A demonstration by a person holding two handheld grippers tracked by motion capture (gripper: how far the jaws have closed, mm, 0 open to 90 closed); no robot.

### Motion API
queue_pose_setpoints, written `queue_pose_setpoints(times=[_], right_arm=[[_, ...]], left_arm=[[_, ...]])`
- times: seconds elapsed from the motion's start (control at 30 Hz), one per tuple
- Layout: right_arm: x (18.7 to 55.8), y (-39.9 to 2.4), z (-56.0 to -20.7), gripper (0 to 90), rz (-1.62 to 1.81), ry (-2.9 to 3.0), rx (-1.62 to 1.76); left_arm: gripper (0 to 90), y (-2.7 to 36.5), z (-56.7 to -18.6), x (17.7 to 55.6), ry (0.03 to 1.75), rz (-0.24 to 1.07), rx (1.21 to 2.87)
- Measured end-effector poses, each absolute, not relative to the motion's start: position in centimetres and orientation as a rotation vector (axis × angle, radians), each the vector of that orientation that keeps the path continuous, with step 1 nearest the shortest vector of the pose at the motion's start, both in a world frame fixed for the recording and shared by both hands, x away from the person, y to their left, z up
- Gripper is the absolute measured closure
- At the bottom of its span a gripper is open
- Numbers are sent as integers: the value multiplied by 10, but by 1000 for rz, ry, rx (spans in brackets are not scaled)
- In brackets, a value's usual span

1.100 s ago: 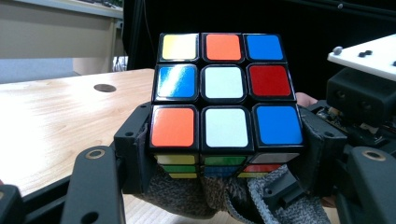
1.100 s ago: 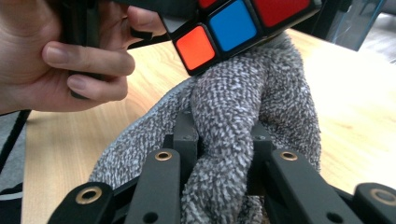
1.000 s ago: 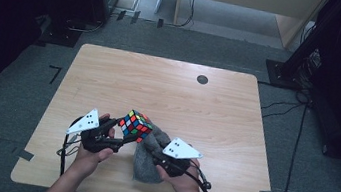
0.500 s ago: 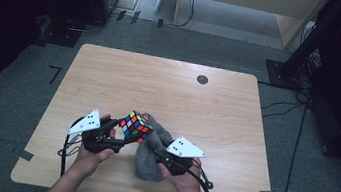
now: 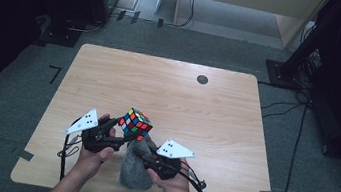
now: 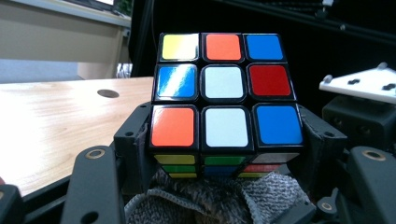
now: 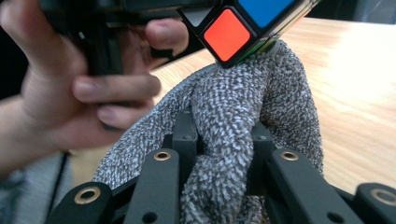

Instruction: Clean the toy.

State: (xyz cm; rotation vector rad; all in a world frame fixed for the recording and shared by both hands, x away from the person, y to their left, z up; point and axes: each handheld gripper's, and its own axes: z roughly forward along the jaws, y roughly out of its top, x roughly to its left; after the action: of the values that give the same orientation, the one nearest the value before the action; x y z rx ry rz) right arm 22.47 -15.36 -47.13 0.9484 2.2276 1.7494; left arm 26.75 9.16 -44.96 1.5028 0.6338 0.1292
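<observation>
Cube held over the grey cloth, little changed in the last second

Puzzle cube (image 5: 135, 123), a scrambled three-by-three with coloured stickers, sits clamped between the jaws of the left gripper (image 5: 118, 130), lifted clear of the wooden table (image 5: 168, 96) near its front edge. In the left gripper view the jaws press on the cube's two lower side faces, and the face turned to the camera shows yellow, orange and blue on top, blue, white and red in the middle, orange, white and blue below. The right gripper (image 5: 142, 153) is closed on a bunched fold of grey knitted cloth (image 5: 135, 169); in the right gripper view the fabric rises between the two black jaws, and its top touches the underside of the cube at a corner with an orange sticker. The rest of the cloth hangs down to the table in front of the person. The left hand (image 7: 70, 88) wraps the left gripper's handle, fingers curled round it.

Against the earlier high views, both grippers keep the same grips and nearly the same places. The cube stands at the same spot above the cloth, and the cloth's raised fold has shifted only slightly beneath it.
</observation>
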Motion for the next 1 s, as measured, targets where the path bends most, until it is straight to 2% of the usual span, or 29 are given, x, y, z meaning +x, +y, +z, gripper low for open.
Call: queue_pose_setpoints(times=[0.2, 0.33, 0.67, 0.73, 0.8, 0.9, 1.0], right_arm=[[220, -142, -471, 723, 1846, 2263, 875], [226, -151, -472, 729, 1850, 2200, 984], [243, -183, -478, 706, 1594, 2033, 1112], [247, -189, -479, 651, 1557, 2008, 1105], [253, -193, -480, 538, 1520, 2010, 1092], [260, -199, -483, 422, 1459, 2034, 1071], [261, -202, -481, 354, 1452, 2013, 1034]], left_arm=[[343, 89, -452, 268, 655, 133, 1503], [342, 86, -453, 267, 652, 140, 1511], [343, 97, -452, 272, 699, 139, 1500], [343, 98, -452, 273, 711, 134, 1503], [342, 98, -453, 275, 720, 126, 1510], [343, 98, -454, 276, 735, 121, 1515], [343, 99, -454, 277, 747, 118, 1518]])
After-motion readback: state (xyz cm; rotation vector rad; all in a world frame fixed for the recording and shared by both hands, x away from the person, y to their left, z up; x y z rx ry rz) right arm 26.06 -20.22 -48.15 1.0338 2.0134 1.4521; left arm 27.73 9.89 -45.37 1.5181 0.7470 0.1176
